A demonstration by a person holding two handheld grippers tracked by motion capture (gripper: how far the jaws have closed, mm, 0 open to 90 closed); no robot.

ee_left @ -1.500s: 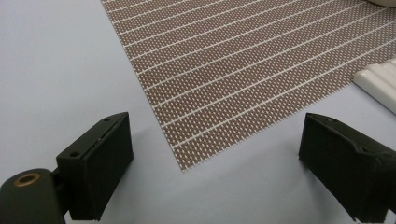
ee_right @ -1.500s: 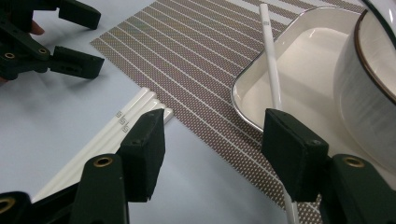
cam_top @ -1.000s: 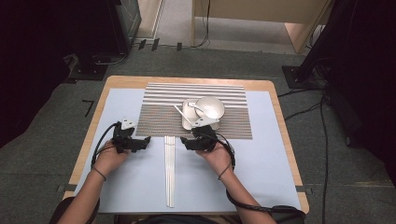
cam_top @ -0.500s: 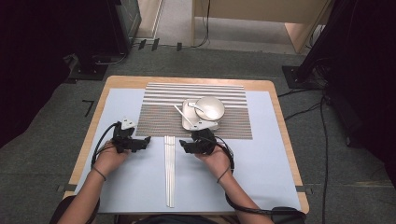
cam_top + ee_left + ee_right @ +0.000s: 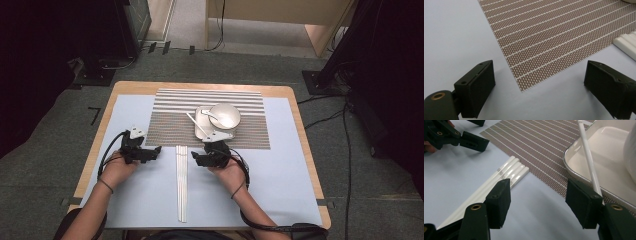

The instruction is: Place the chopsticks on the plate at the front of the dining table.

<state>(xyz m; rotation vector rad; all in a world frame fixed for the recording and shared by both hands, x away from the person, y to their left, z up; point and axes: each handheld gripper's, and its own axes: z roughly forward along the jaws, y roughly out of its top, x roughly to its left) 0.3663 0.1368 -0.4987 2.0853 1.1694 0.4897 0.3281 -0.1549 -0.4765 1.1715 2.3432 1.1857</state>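
Meanwhile both hands rest low, right gripper (image 5: 196, 159) by chopsticks (image 5: 181, 182).

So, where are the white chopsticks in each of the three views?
High view: white chopsticks at centre bottom, below the striped mat.
Left gripper view: their ends at the right edge.
Right gripper view: centre left.
Shared landmark: the striped mat's near edge.

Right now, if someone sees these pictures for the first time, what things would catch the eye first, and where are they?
Probably the brown striped mat at the far middle of the pale blue table cover, with a white tray and a white bowl on it. Next, the row of white chopsticks lying lengthwise on the cover between the two hands. The left gripper and the right gripper both stand open beside them, holding nothing.
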